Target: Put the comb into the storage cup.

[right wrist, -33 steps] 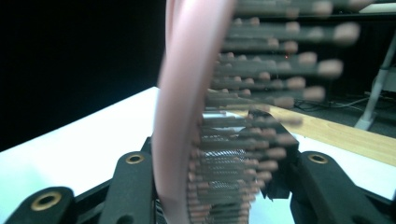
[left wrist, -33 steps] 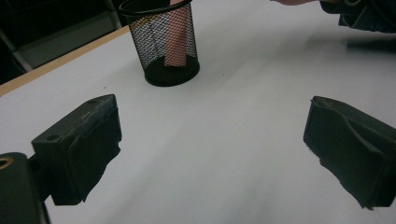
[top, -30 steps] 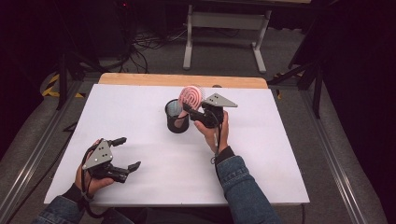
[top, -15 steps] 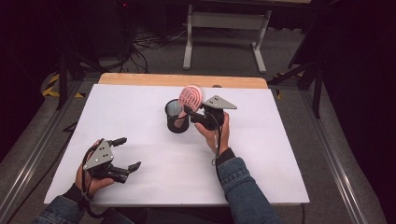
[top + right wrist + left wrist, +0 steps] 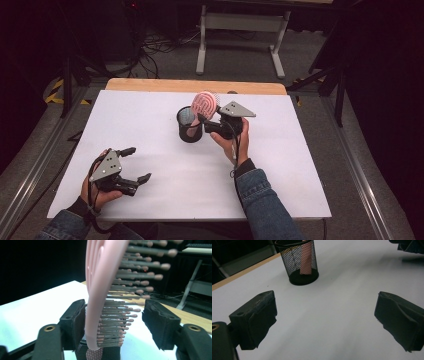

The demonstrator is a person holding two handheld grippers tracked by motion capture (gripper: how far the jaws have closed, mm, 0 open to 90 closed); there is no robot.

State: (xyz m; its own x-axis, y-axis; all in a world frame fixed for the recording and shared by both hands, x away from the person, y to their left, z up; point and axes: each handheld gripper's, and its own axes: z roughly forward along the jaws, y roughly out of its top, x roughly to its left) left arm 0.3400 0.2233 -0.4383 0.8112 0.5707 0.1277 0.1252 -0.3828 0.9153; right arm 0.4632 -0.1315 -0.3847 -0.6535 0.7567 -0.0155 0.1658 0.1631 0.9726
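A pink hairbrush (image 5: 204, 104) stands handle-down in a black mesh cup (image 5: 190, 131) near the table's middle back. My right gripper (image 5: 202, 120) is at the brush head, one jaw on each side. In the right gripper view the brush (image 5: 100, 290) rests against the left jaw's pad, and a small gap separates the bristle tips from the right jaw, so the gripper (image 5: 112, 322) is open. The cup's rim (image 5: 100, 353) shows below. My left gripper (image 5: 137, 164) hovers open and empty at the front left. From the left gripper (image 5: 324, 322) I see the cup (image 5: 299, 265) with the pink handle (image 5: 306, 262) inside.
The white table top (image 5: 150, 110) has a wooden strip (image 5: 195, 86) along its far edge. Behind it are a metal stand (image 5: 240, 30), cables on the floor and dark tripod legs (image 5: 330, 75) at the right.
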